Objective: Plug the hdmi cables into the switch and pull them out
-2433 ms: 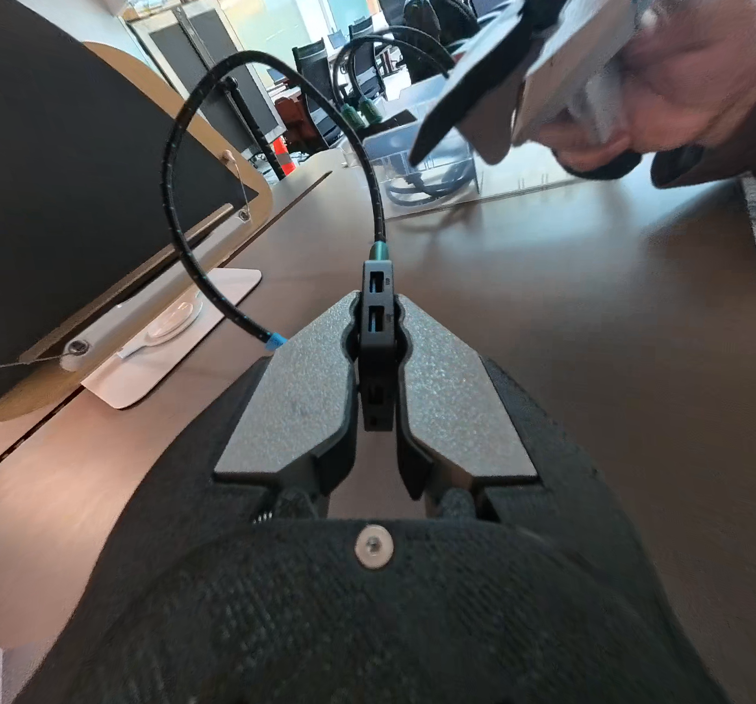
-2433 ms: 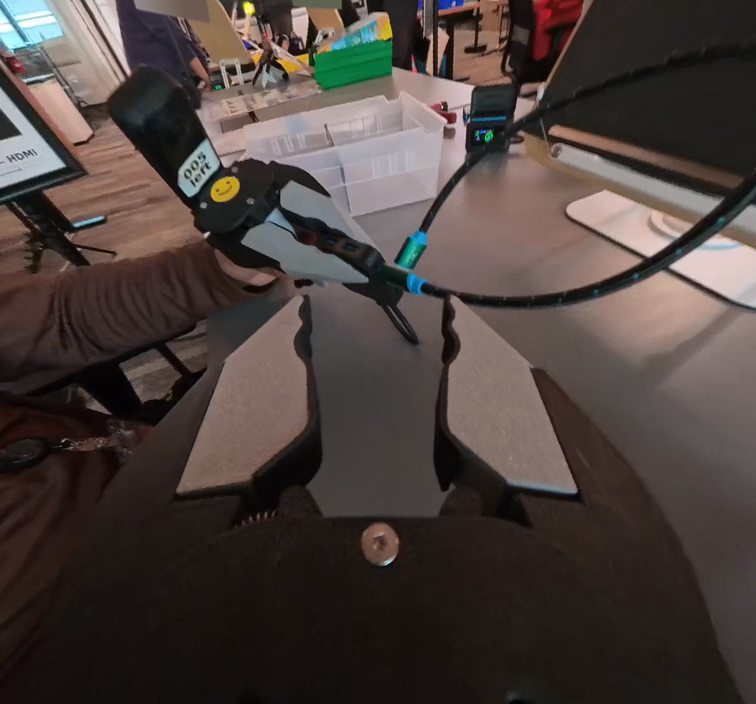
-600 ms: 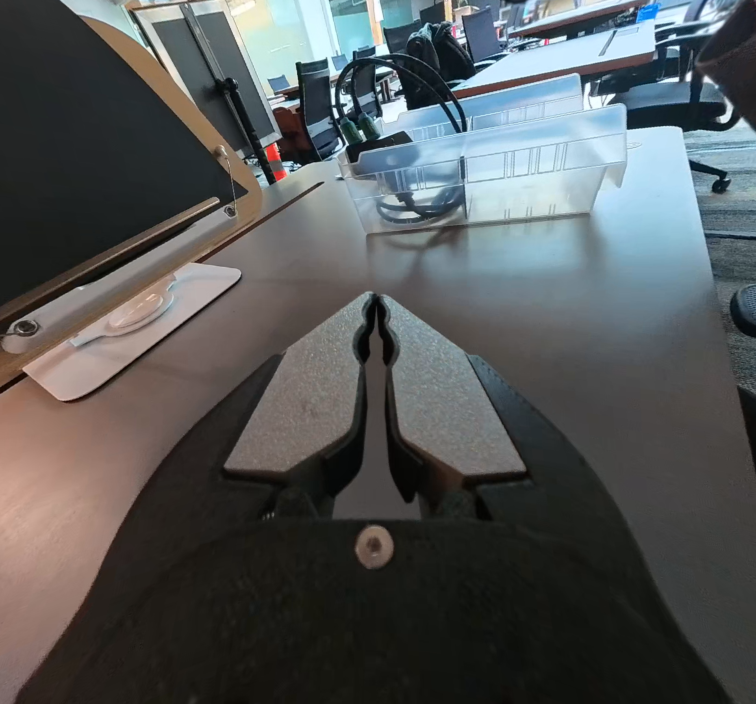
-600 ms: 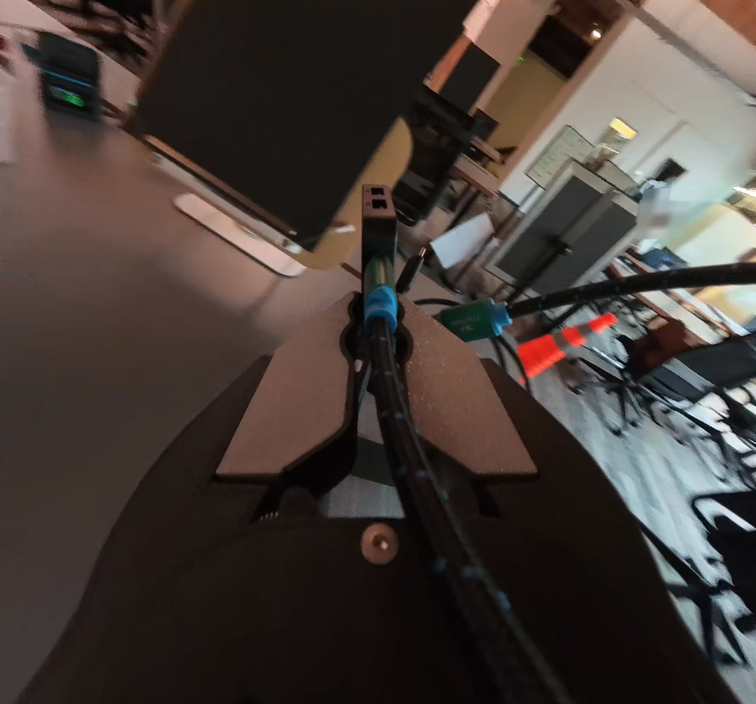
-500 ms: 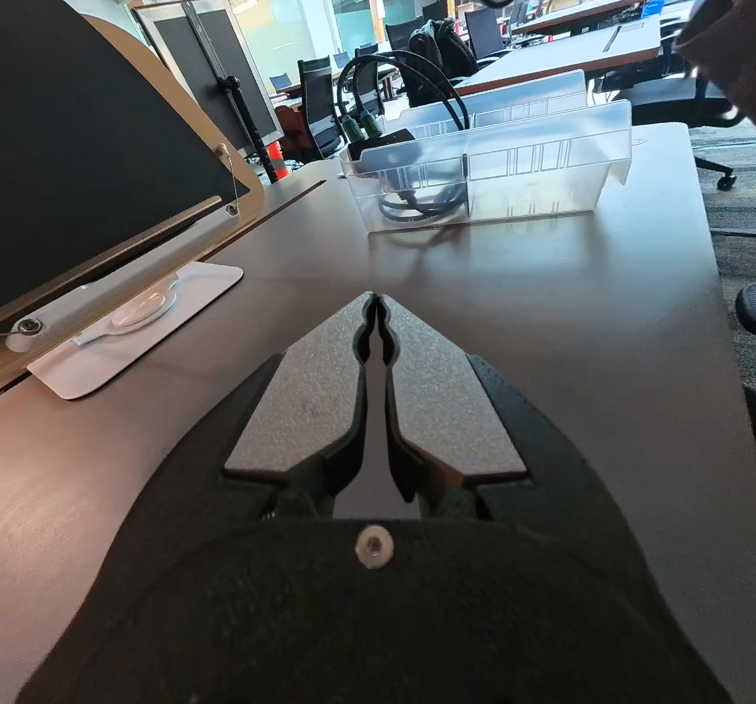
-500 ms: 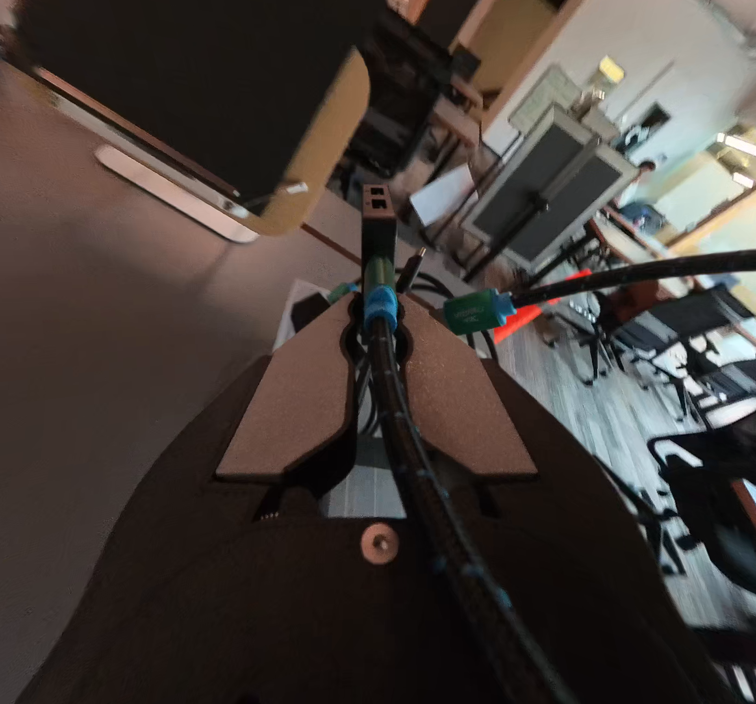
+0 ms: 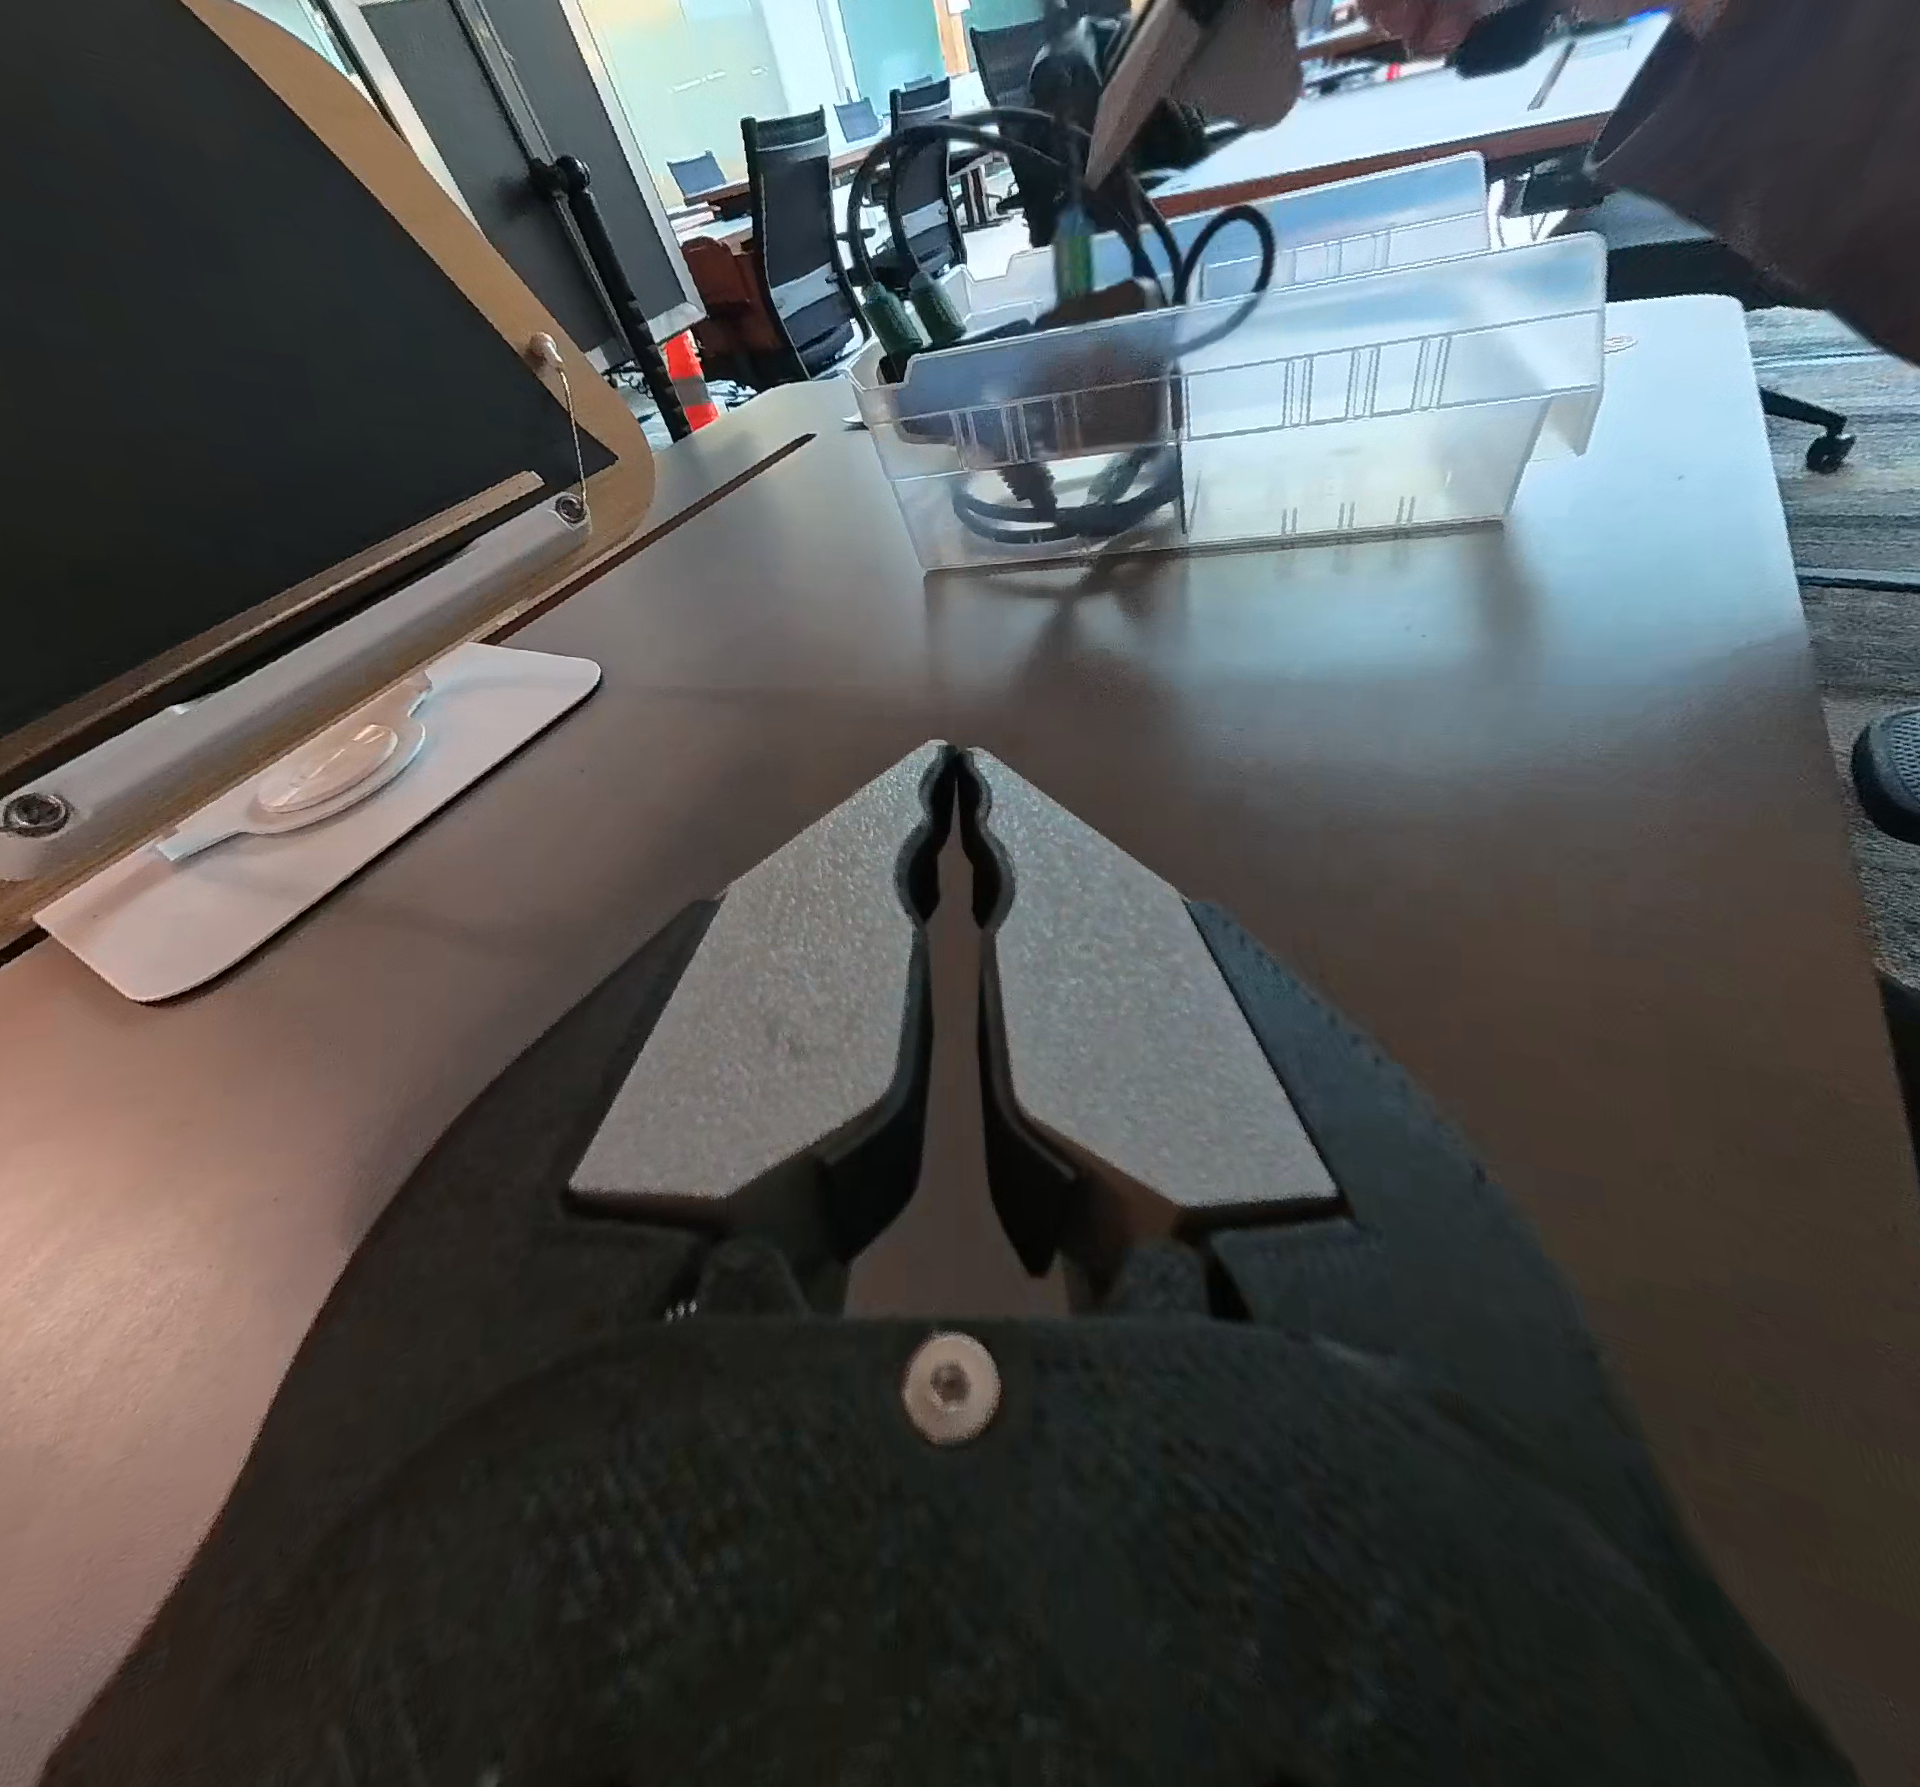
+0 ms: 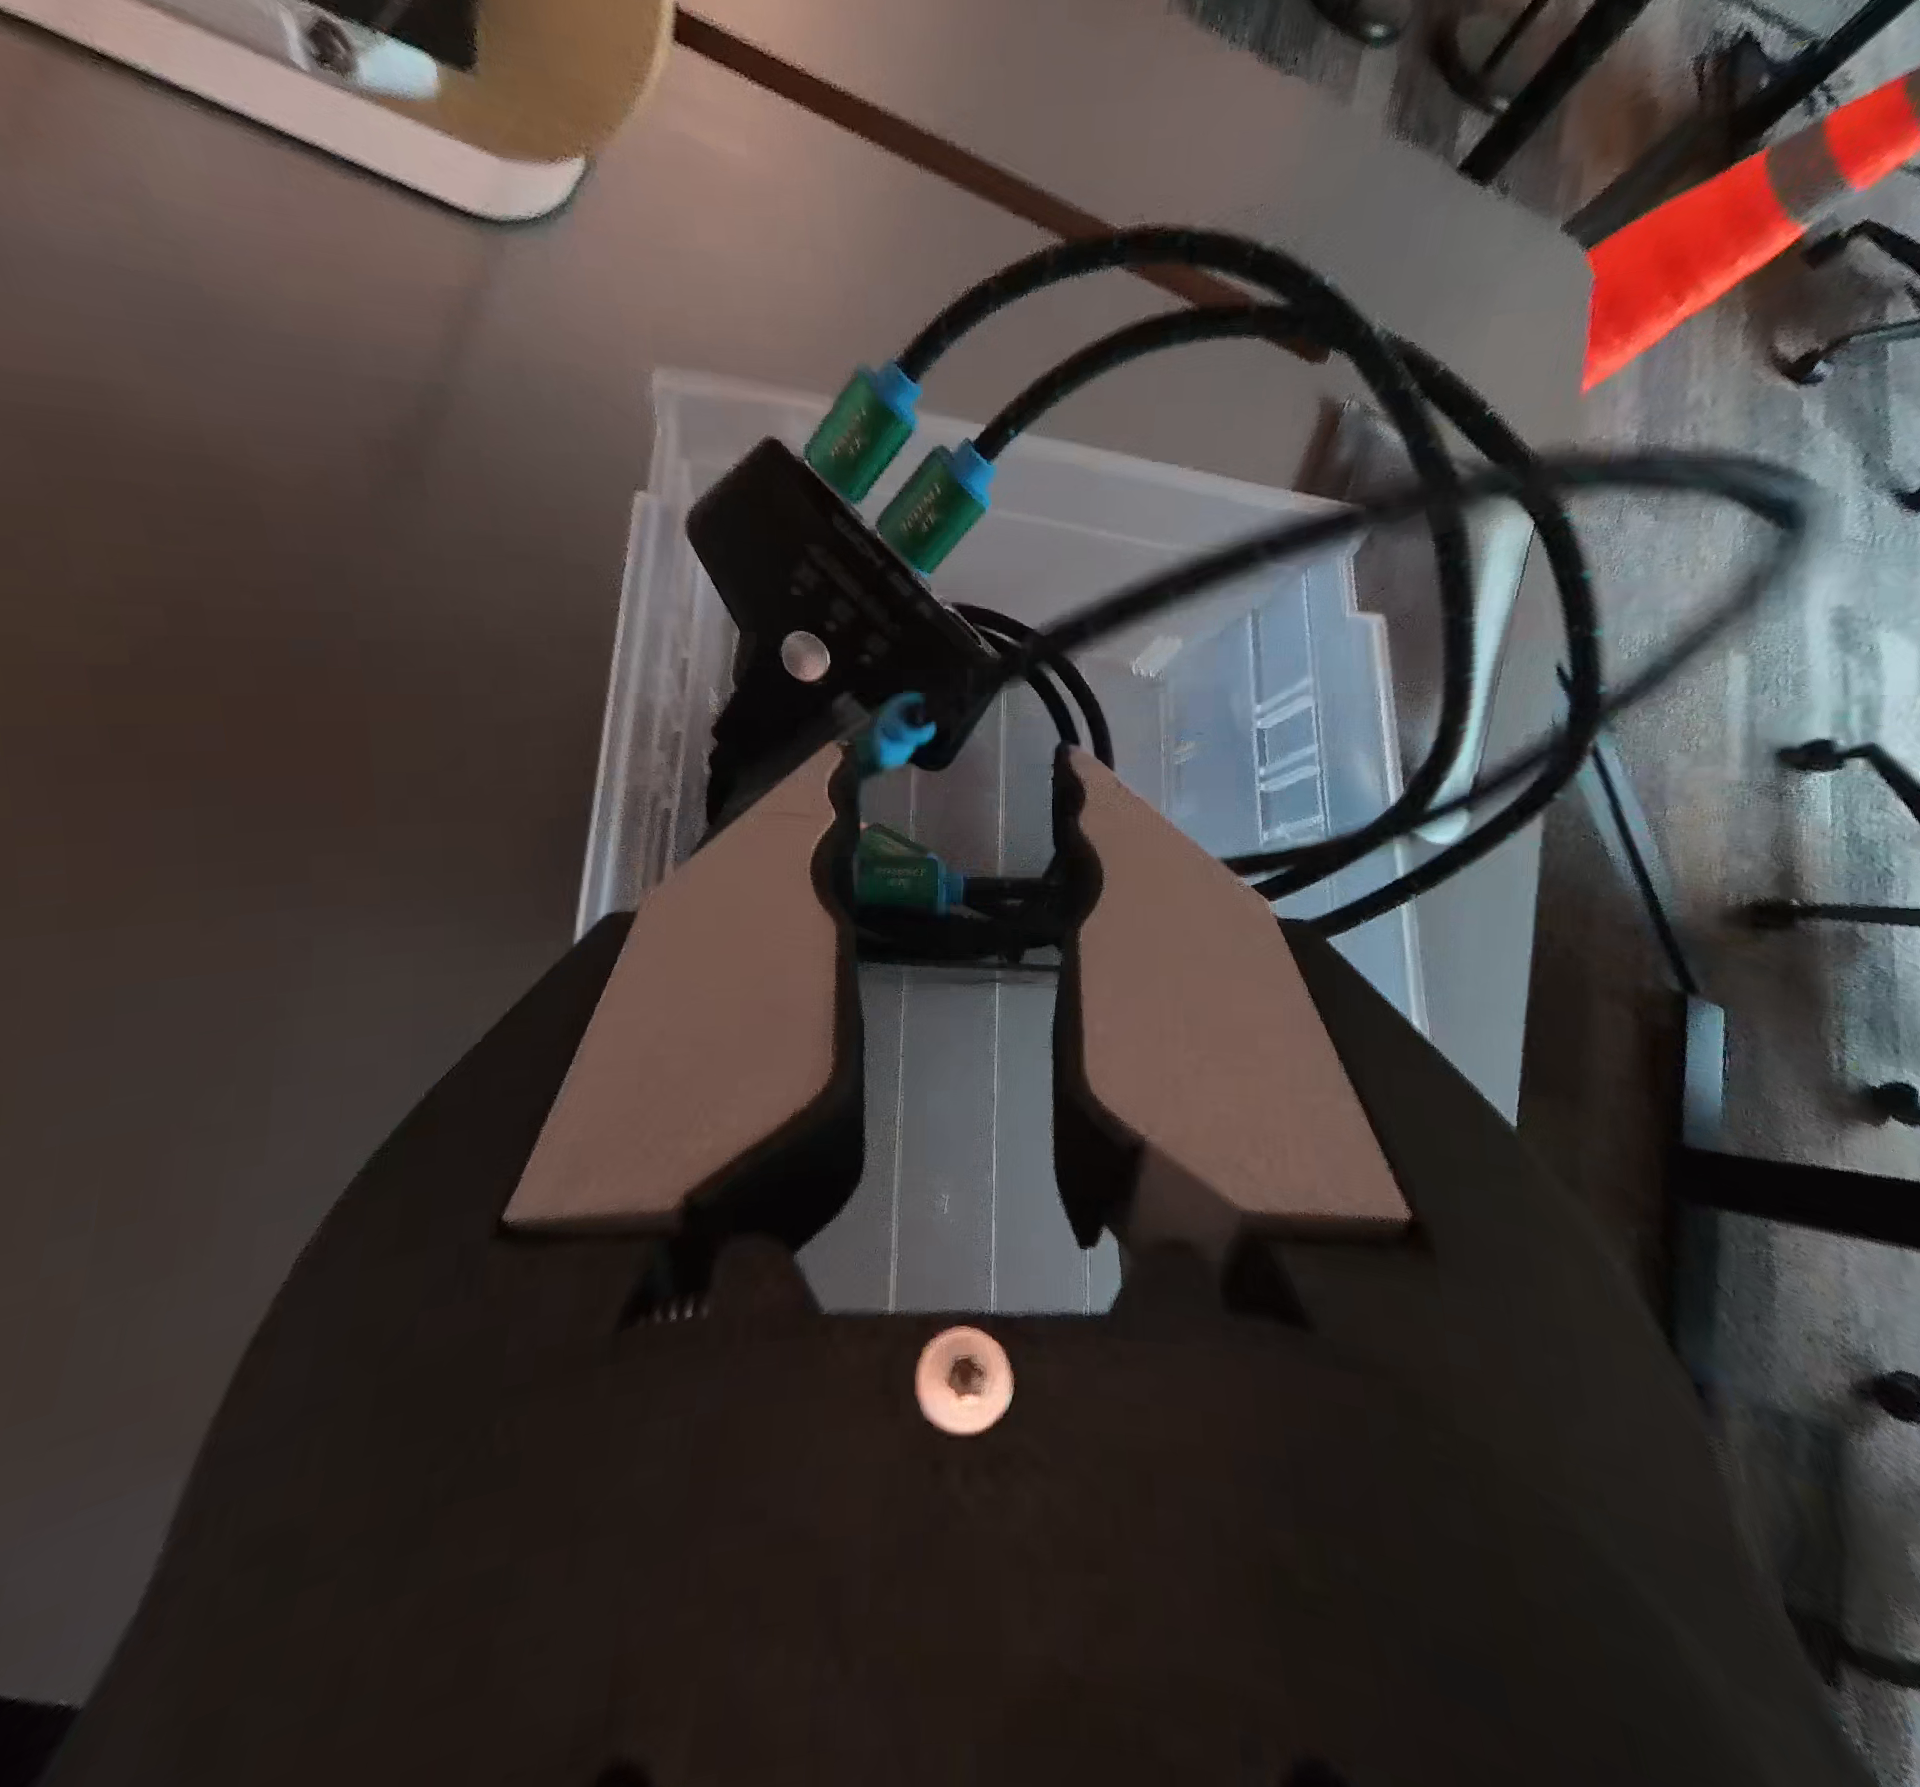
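while the right hand-held gripper [image 8: 951, 761] gapes empty over the bin [image 8: 1382, 615], the switch [image 8: 821, 584] at frame centre keeps two cables [image 8: 1299, 324] plugged; the left hand-held gripper [image 7: 958, 758] is closed on nothing.

— What's on my table [image 7: 1351, 750]?
— From here I see a dark brown top carrying a clear plastic bin [image 7: 1351, 449] with black cables inside, and a monitor's white base plate [image 7: 312, 864] at left.

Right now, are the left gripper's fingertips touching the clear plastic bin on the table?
Apart. The left wrist view shows the left gripper shut and empty over bare table, with a wide stretch of tabletop between its fingertips and the clear bin.
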`<move>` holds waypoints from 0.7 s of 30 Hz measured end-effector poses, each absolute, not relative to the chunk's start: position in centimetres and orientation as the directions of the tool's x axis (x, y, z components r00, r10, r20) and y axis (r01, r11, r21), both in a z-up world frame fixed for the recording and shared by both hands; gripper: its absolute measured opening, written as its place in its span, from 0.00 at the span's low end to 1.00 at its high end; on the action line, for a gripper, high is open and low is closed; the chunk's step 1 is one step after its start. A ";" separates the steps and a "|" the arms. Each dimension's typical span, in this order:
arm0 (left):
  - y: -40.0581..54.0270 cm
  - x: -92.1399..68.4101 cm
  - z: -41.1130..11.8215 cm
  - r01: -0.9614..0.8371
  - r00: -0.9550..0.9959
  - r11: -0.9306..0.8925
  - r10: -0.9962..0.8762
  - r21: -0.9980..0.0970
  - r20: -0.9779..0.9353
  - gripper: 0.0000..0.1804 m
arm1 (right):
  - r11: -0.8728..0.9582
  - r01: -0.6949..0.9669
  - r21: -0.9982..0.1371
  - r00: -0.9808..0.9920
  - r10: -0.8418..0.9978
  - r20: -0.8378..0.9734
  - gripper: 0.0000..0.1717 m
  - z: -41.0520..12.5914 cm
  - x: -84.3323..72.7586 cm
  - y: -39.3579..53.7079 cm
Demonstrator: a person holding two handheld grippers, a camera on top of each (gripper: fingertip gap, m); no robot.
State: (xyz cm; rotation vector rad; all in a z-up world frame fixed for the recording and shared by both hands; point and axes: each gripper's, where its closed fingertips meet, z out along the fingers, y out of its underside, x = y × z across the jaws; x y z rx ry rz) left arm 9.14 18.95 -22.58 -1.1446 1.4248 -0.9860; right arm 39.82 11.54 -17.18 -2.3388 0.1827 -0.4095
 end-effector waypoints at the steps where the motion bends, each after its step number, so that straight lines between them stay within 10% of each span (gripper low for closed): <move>1: 18.9 9.1 -22.6 -0.146 -0.033 0.216 -0.976 -0.966 -0.213 0.00 | -0.700 -0.004 -0.714 0.939 -0.249 0.239 0.19 -16.7 39.4 11.5; 14: 19.0 9.2 -22.6 -0.147 -0.029 0.211 -0.978 -0.966 -0.209 0.00 | -0.364 0.029 -0.931 0.959 0.273 -0.077 0.34 -13.1 19.6 12.9; 21: 19.1 9.1 -22.6 -0.147 -0.027 0.209 -0.978 -0.967 -0.207 0.00 | -0.392 0.177 -0.903 0.926 0.378 0.018 0.34 -22.7 12.9 17.0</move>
